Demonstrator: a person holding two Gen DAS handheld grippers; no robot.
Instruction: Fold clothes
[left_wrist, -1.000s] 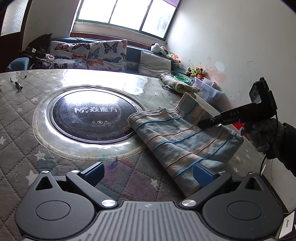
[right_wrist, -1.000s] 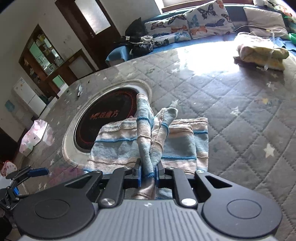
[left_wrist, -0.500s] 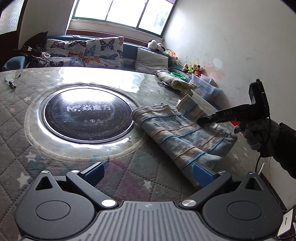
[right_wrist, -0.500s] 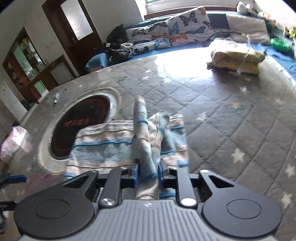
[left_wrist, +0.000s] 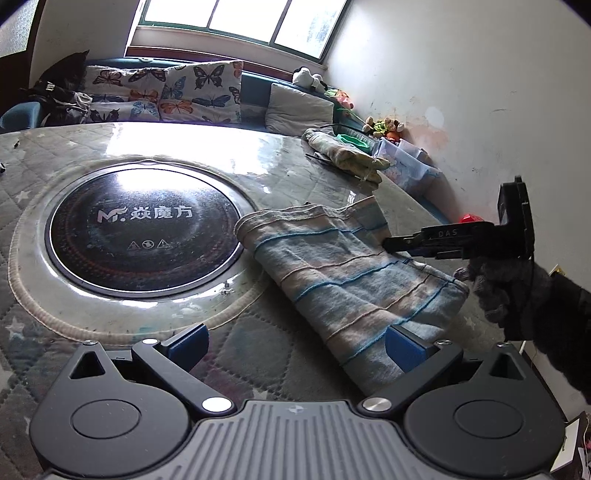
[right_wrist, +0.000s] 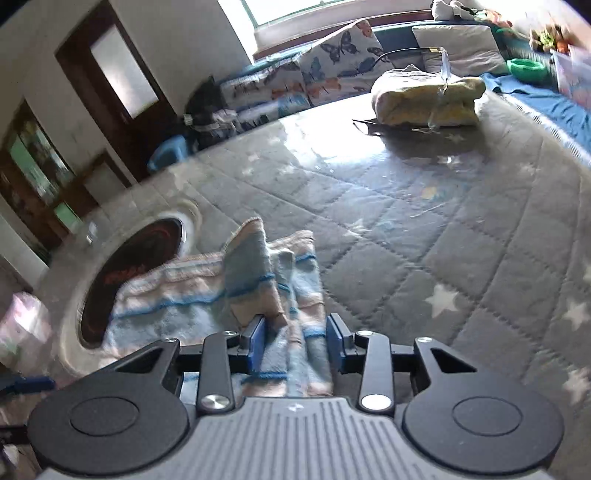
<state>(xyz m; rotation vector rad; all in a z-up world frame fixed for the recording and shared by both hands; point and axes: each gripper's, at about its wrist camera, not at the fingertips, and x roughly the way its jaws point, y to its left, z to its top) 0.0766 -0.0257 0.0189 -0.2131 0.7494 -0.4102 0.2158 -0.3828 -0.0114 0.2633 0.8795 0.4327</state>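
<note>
The right tool (right_wrist: 295, 339) is opening, a fold of the striped cloth (left_wrist: 343, 273) loose between its pads. The left tool (left_wrist: 295, 343) gapes wide, empty, over the cloth lying on the tabletop (left_wrist: 258, 354).

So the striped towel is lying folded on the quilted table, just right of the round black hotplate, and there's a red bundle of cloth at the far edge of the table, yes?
Nearly. The bundle at the far edge is pale yellow and cream, not red, as the right wrist view shows. The rest holds: the striped towel lies folded on the quilted table, just right of the round black hotplate.
</note>
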